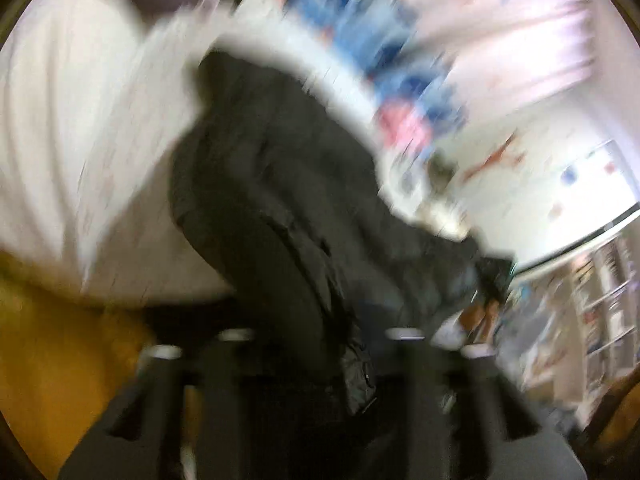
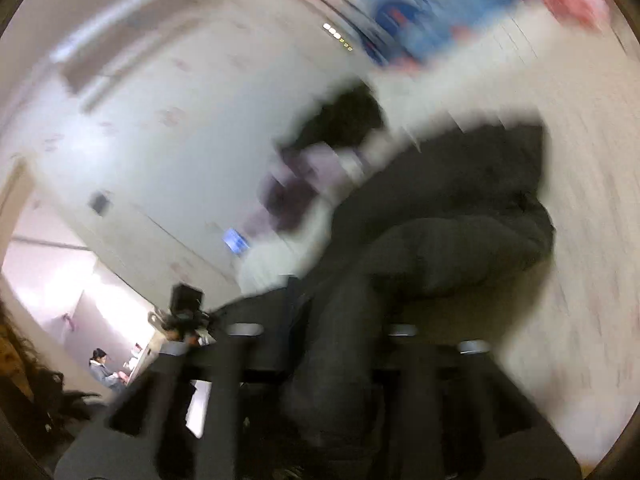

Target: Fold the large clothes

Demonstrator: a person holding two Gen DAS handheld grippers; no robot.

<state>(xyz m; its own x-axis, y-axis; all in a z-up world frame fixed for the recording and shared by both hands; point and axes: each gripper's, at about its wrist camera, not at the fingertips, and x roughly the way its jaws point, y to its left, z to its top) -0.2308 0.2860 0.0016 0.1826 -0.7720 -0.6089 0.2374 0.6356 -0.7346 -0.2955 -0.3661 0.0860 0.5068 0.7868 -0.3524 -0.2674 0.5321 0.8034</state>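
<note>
Both views are blurred by motion. A large dark grey padded garment [image 1: 280, 184] lies on a white bed sheet [image 1: 80, 120]. In the left wrist view a strip of it runs down between the fingers of my left gripper [image 1: 320, 344], which is shut on it. In the right wrist view the same garment [image 2: 440, 240] bunches up and a thick fold runs down between the fingers of my right gripper [image 2: 324, 336], which is shut on it. The other gripper shows at the garment's far end [image 1: 496, 280].
A blue and red patterned cloth [image 1: 372, 52] lies at the far side of the bed. A yellow surface [image 1: 60, 352] is at lower left. Shelves [image 1: 600, 312] stand at right. In the right wrist view a person [image 2: 102, 368] sits far off by a white wall [image 2: 160, 140].
</note>
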